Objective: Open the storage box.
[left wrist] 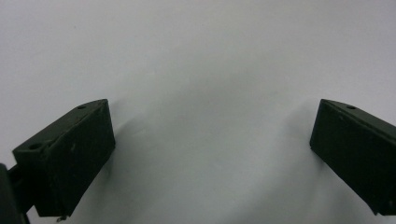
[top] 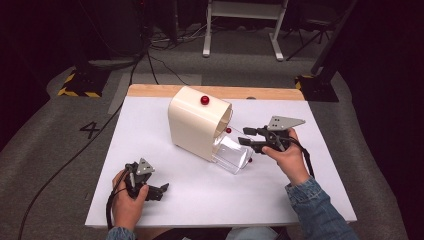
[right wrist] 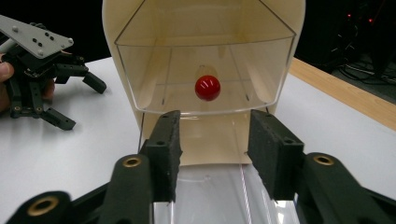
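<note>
Cream cabinet (top: 197,122) w/ rounded top stands mid-table on a white sheet (top: 200,195), its clear plastic drawer (top: 231,153) pulled out toward the near right. Right gripper (top: 246,136) is just beside the drawer's front edge, jaws part open, one to each side of the clear front wall in the right gripper view (right wrist: 212,158); can't tell if the pads touch it, and no pinch shows. Red knob (right wrist: 207,87) shows through the clear drawer in that view; a second red knob (top: 204,100) sits on the cabinet's top. Left gripper (top: 161,191) rests near left on the sheet, well apart from the cabinet, jaws spread wide w/ nothing between them (left wrist: 212,154).

Progress, as I judge it: drawer looks mostly drawn out, so the pull seems largely done; drawer appears to hold nothing.

Table: white cover over wood, a bare wood strip (top: 220,91) along the far edge. Room is dim, grey carpet (top: 50,135) w/ a "4" marked on it, cables, yellow-black taped stand bases, white desk legs (top: 242,30) at the far side
</note>
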Motion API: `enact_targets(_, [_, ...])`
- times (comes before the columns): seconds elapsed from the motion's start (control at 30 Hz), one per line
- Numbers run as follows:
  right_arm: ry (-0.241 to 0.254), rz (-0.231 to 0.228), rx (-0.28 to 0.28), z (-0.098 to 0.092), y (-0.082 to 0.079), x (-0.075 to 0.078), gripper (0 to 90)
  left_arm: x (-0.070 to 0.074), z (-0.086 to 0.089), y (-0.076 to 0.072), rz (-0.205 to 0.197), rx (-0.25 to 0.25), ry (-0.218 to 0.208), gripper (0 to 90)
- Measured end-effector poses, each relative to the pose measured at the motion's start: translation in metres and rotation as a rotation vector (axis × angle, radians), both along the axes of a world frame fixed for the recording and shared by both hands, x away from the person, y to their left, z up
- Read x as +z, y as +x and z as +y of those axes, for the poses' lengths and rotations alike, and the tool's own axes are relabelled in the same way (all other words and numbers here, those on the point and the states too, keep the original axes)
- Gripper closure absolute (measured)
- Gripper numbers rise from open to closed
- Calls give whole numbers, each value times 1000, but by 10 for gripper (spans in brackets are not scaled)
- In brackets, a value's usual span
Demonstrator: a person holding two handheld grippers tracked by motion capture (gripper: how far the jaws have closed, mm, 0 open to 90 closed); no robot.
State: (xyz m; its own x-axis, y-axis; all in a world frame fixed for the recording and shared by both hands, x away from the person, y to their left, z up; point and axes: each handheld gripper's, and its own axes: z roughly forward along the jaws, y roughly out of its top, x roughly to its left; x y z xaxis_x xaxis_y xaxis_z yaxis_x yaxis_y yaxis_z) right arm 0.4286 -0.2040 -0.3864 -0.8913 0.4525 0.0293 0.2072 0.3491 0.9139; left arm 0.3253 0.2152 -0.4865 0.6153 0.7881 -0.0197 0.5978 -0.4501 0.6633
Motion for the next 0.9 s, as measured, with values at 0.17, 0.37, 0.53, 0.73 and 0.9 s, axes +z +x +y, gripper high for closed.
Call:
enact_targets(0.17, [1,-16,23,12,9,-2,621,0,0,0,-3,1,2,0])
enact_targets(0.37, [0,-23,54,25,15,-4,663,0,0,-1,-6,1,9,1])
enact_targets(0.53, [-4,-30,66,30,18,-5,699,0,-1,-1,-5,2,9,2])
enact_targets(0.73, [-17,-36,56,33,19,-8,728,0,-1,-1,-6,4,7,1])
enact_targets(0.9, [-20,-57,44,34,17,-7,742,0,-1,-1,-5,4,6,1])
